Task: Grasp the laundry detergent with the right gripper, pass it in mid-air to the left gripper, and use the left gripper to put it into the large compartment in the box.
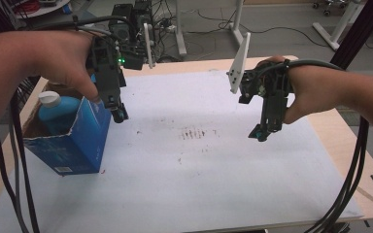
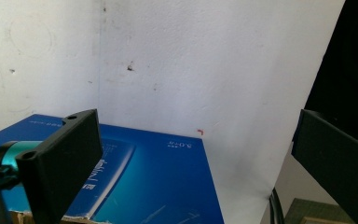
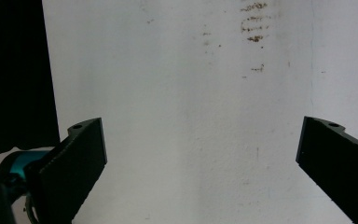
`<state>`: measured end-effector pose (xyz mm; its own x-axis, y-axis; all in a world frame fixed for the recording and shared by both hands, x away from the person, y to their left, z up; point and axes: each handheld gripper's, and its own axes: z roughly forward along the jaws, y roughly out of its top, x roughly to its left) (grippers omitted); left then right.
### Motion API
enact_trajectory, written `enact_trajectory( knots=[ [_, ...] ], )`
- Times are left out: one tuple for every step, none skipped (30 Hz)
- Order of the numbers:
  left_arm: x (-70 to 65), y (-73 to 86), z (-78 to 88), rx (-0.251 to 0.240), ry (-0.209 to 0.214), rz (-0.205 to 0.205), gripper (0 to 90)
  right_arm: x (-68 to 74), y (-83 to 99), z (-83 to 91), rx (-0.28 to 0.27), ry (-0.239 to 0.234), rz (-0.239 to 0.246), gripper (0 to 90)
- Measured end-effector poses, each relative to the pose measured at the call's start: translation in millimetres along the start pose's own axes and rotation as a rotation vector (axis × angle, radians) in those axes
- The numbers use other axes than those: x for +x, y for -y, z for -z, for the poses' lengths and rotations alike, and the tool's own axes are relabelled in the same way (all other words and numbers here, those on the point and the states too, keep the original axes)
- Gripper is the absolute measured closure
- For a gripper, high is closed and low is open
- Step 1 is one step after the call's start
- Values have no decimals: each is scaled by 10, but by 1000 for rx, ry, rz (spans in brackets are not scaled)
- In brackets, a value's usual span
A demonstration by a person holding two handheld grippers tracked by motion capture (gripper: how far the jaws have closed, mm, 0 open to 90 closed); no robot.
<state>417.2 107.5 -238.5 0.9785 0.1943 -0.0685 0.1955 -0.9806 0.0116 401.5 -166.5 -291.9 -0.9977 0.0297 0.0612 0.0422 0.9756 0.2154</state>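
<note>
Beside box (image 1: 85,141) edge, left jaws wide.

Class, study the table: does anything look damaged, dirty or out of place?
Yes. The blue box at the left edge has a torn, ragged top, and reddish-brown smudges mark the middle of the white table cover.

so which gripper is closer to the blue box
Left. The left gripper hangs right at the blue box, by its open top edge. The right gripper hovers over the white table cover, well off to the other side.
</note>
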Motion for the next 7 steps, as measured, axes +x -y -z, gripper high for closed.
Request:
enact_trajectory(
  knots=[
    [-1, -3, 3, 2, -1, 3, 17, 1, 1, 5, 1, -1, 2, 9],
    [-1, -6, 3, 1, -2, 3, 17, 1, 1, 7, -1, -1, 3, 9],
    [-2, -8, 1, 5, 0, 5, 17, 4, 2, 10, -3, 1, 3, 9],
    [-7, -9, -3, 6, 0, 7, 16, 9, 2, 12, -2, 2, 0, 9],
    [-12, -10, -5, 6, -5, 7, 17, 9, 4, 13, 0, 3, 5, 9],
    [-14, -12, -4, 8, -4, 3, 16, 16, 4, 13, -1, 4, 3, 9],
    [-14, -12, -4, 8, -4, 3, 17, 19, 6, 15, 1, 4, 2, 9]
  ],
)
